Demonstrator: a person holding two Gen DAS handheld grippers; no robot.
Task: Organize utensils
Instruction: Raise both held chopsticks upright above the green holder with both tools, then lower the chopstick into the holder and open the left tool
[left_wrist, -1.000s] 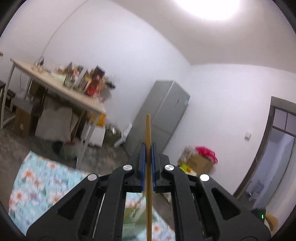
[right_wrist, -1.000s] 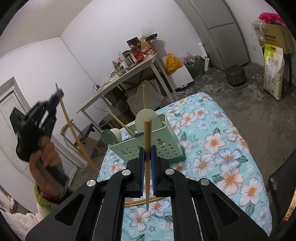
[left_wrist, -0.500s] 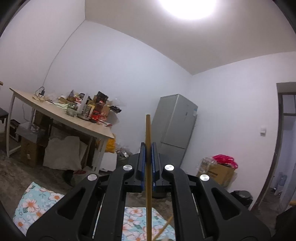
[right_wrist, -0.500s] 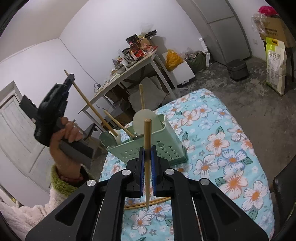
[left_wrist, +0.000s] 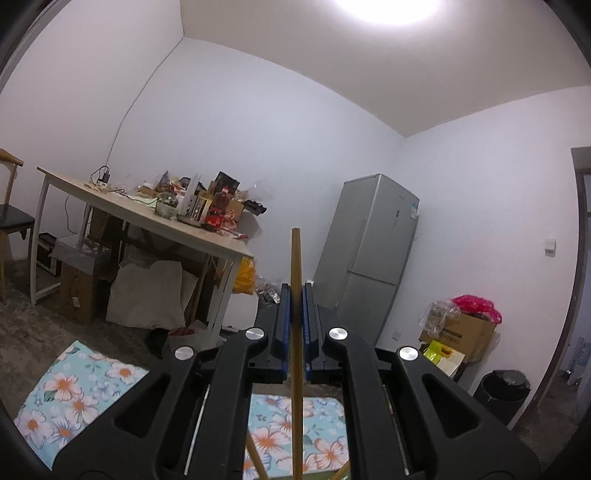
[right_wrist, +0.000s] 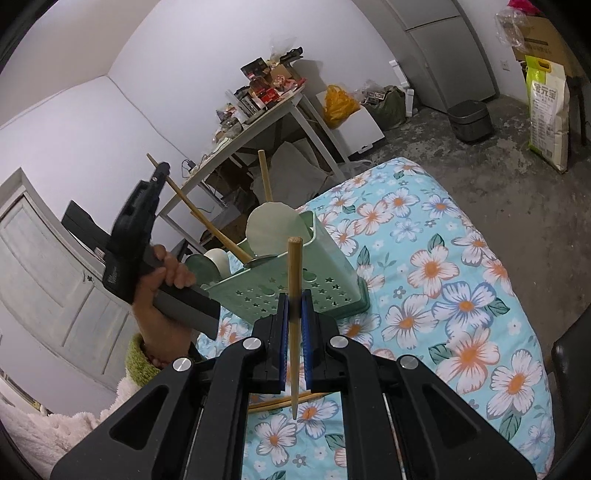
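1. Your left claw (right_wrist: 162, 170) clamps one chopstick (right_wrist: 192, 208), its tip just above the caddy (right_wrist: 332, 273)
2. Your right claw (right_wrist: 294, 295) clamps another chopstick (right_wrist: 294, 266); lower each upright into one compartment

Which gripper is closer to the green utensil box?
Left. The left gripper slants its chopstick into the green utensil box; the right gripper hangs just in front.

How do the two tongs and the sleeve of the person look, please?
Both tongs, left and right, are black plastic with blue pads and round silver screws. In the right wrist view, the left hand wears a fluffy pale pink sleeve with a green cuff.
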